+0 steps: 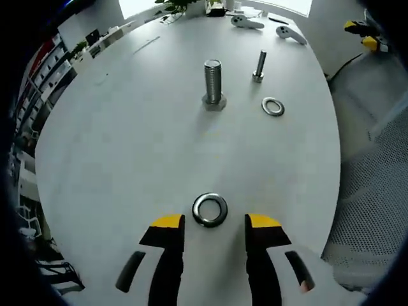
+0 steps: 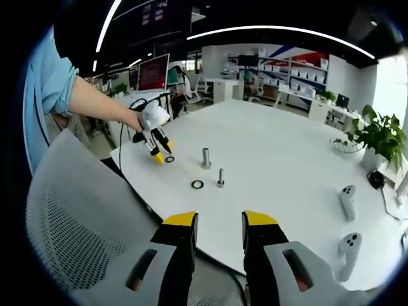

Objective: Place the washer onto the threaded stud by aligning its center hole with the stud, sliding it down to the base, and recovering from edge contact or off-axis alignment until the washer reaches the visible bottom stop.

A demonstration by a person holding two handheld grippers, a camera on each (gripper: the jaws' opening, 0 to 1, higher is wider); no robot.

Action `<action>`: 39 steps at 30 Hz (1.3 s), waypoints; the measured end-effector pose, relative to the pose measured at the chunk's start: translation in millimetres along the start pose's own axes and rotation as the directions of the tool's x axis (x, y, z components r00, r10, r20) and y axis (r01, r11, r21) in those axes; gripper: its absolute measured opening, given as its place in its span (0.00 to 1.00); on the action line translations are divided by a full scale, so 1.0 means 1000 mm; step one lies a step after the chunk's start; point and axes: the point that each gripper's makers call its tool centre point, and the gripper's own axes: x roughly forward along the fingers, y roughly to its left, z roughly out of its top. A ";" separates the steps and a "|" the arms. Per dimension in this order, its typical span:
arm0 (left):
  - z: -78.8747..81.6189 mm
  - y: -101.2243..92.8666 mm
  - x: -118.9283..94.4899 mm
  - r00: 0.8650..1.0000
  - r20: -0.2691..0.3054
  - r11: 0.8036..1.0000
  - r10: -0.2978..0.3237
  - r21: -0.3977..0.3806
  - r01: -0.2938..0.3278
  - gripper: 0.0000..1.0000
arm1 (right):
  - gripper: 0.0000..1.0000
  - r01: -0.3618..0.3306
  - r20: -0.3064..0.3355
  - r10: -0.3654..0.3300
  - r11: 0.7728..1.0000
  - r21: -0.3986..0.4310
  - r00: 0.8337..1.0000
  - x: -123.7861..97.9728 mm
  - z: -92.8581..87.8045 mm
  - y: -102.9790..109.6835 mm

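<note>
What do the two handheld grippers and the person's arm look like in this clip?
Both the left gripper and right gripper have black jaws with yellow tips on pale grey bodies with dark slots. In the right gripper view, black cables trail from the left gripper, and the person wears a light blue sleeve.

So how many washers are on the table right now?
2. One washer lies flat between the left gripper tips, near the table edge. The other washer lies beside the small bolt, right of the large threaded stud.
</note>
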 end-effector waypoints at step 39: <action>0.007 -0.004 0.010 0.999 -0.033 0.991 -0.042 0.124 0.045 0.21 | 0.30 0.008 0.004 -0.008 1.000 0.007 1.000 0.000 0.000 -0.001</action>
